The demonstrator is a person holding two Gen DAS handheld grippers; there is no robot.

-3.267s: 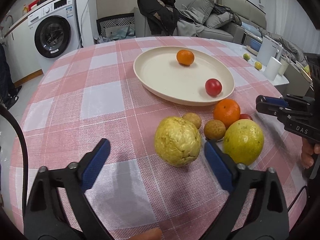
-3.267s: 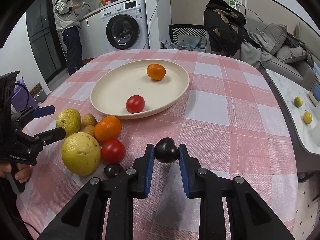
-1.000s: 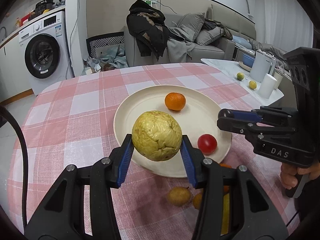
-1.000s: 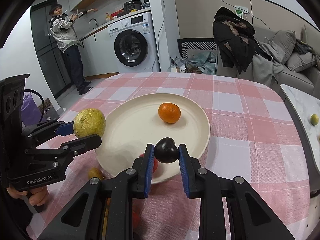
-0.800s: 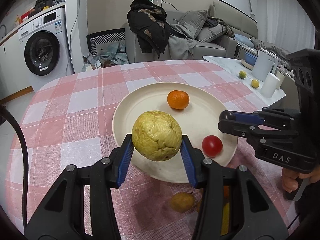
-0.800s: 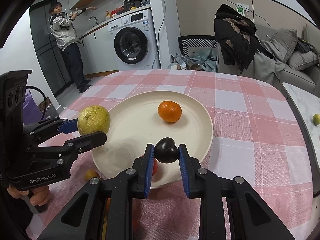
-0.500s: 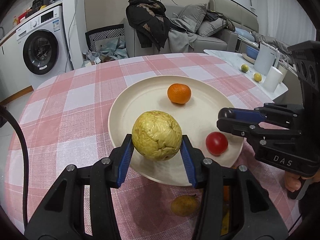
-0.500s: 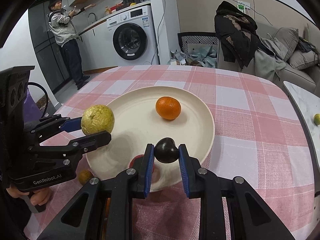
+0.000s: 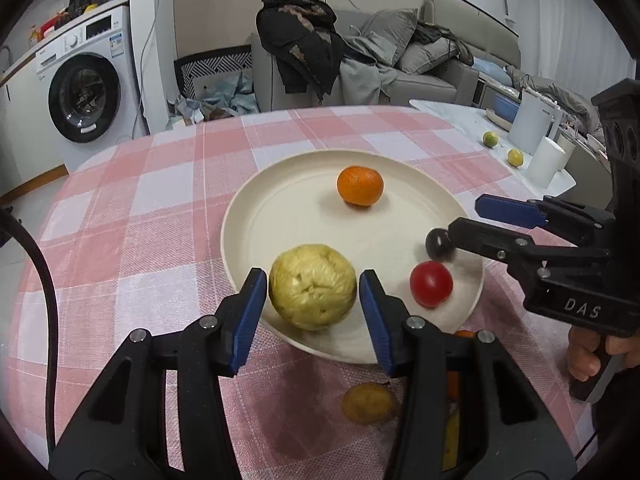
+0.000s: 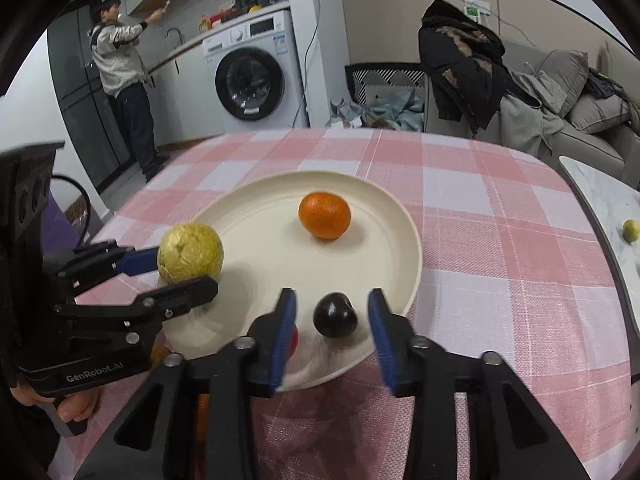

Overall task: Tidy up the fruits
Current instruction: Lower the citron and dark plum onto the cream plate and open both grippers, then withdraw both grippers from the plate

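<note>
A cream plate (image 9: 240,216) (image 10: 412,248) on the pink checked cloth holds an orange (image 9: 360,185) (image 10: 325,215) and a red tomato (image 9: 431,284). My left gripper (image 9: 312,308) (image 10: 186,272) is shut on a knobbly yellow fruit (image 9: 313,298) (image 10: 190,254), held just over the plate's near-left rim. My right gripper (image 10: 332,320) (image 9: 466,220) hovers at the plate's right side with its jaws opening. A small dark fruit (image 10: 335,316) (image 9: 438,243) lies loose on the plate between the pads, and neither pad touches it.
A small brown fruit (image 9: 368,403) and other fruits, partly hidden by my fingers, lie on the cloth in front of the plate. A side table (image 9: 460,120) with two limes and white containers stands to the right. A person (image 10: 120,60) stands at the far kitchen counter.
The right jaws have parted and the dark fruit has dropped from between them onto the plate. Both grippers have edged closer over the plate. The yellow fruit sits lower between the left pads.
</note>
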